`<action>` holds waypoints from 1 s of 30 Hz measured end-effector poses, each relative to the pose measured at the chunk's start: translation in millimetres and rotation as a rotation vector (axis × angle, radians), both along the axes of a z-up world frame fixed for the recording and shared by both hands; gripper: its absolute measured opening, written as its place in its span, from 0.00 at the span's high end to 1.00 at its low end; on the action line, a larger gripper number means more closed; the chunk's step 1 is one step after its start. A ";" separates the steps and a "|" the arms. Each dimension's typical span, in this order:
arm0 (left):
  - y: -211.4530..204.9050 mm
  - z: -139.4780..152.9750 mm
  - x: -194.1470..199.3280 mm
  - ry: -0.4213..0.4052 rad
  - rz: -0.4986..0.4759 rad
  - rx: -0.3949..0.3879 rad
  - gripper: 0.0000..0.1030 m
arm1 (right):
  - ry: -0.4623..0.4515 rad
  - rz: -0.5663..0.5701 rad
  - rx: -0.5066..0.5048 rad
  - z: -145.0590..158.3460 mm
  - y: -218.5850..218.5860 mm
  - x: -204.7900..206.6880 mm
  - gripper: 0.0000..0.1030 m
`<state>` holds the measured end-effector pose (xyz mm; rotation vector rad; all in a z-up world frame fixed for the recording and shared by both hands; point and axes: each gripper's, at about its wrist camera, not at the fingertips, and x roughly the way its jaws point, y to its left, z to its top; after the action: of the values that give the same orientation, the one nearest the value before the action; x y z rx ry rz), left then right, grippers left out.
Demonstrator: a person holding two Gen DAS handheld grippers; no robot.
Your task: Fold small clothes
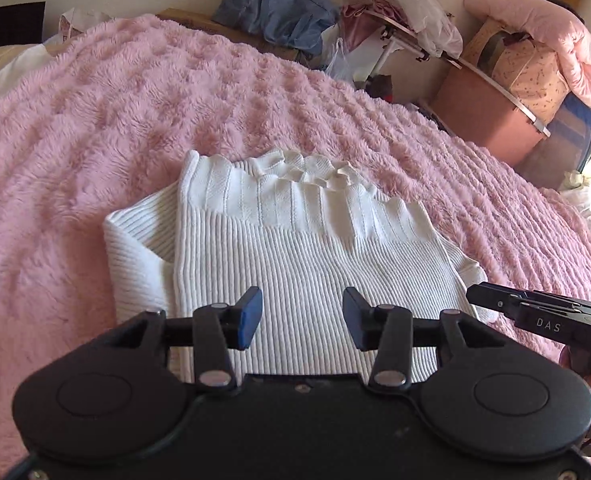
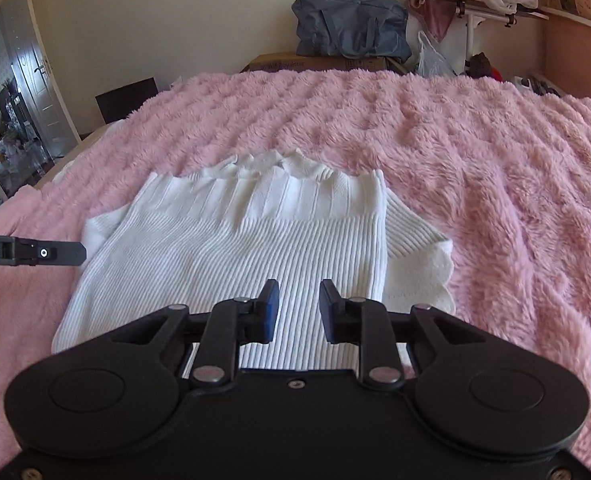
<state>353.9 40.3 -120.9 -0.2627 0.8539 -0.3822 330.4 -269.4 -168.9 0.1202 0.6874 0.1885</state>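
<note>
Pink fluffy blanket (image 1: 95,120) bears a folded white sweater (image 1: 295,248); both hand-held grippers gape, holding nothing.

The top (image 2: 235,240) is showing white ribbed knit, matt, with a frilled edge at twelve o'clock. The blanket (image 2: 475,168) under it is looking like shaggy pink plush, tufted in rows. The left hand-held gripper (image 1: 302,318) and the right hand-held gripper (image 2: 298,308) are showing matt black plastic, dull metal rivets and blue pads.
</note>
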 end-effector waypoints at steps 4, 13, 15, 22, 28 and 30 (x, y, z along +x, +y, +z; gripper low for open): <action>-2.3 -19.6 25.6 0.030 0.063 0.009 0.55 | 0.003 -0.030 0.047 -12.3 -10.6 29.8 0.78; 15.1 -57.2 36.7 0.042 0.078 -0.010 0.55 | 0.034 -0.047 -0.031 -44.6 -23.9 56.3 0.85; 19.3 -58.5 34.1 0.037 0.091 -0.040 0.55 | 0.021 -0.053 -0.051 -47.7 -24.5 52.7 0.85; 16.4 -29.6 50.0 -0.053 0.093 -0.088 0.55 | -0.081 -0.048 -0.027 -25.3 -21.2 56.6 0.84; 6.5 -35.1 91.8 -0.006 0.121 -0.116 0.55 | -0.061 0.013 0.086 -21.6 -17.5 104.4 0.81; 2.1 -40.3 101.3 0.013 0.141 -0.072 0.55 | -0.049 0.044 0.086 -24.0 -11.8 114.0 0.81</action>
<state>455.2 42.4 -161.3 -0.3902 0.8305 -0.2805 444.4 -281.2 -192.8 0.1826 0.6340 0.2623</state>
